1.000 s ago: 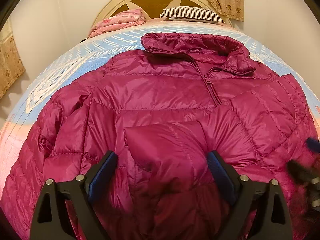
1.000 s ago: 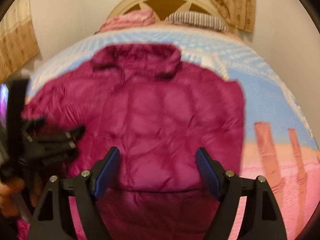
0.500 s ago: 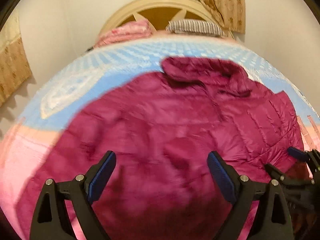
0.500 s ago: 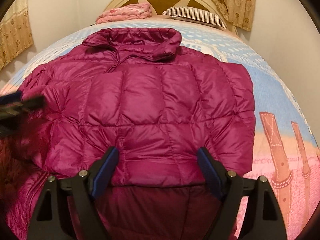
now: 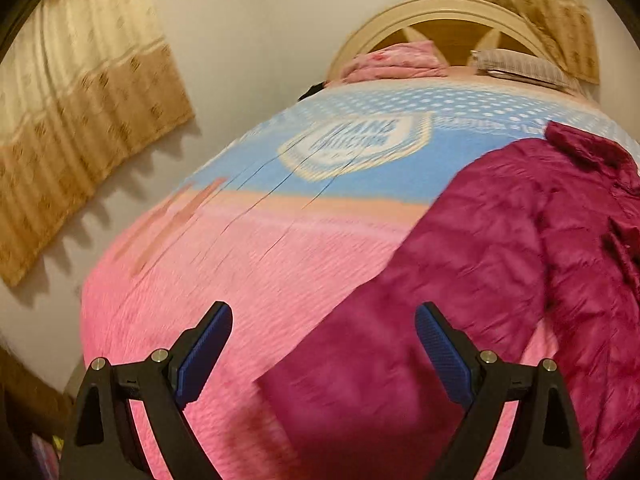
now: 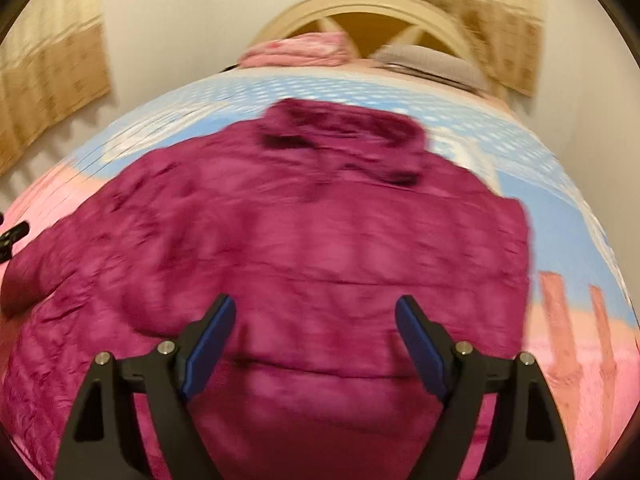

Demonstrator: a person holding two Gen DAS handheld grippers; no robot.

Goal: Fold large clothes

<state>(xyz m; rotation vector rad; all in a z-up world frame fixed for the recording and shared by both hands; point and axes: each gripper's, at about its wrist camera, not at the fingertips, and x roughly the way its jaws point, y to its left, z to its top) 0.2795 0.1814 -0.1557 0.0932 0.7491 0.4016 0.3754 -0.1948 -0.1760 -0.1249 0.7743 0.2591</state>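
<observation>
Magenta jacket [image 6: 320,248] lies on pink-and-blue bedspread [image 5: 248,248]; both tools [image 5: 323,334] [image 6: 315,326] gape wide, empty.

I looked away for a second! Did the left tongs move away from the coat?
Yes. The left tongs swung left: the magenta puffer jacket and headboard now sit toward the view's right, with pink bedspread ahead.

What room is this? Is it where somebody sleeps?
Yes, it looks like a bedroom. There's a big bed with an arched headboard, a striped pillow, and curtains on the wall. A puffy magenta jacket lies spread on the bed.
</observation>
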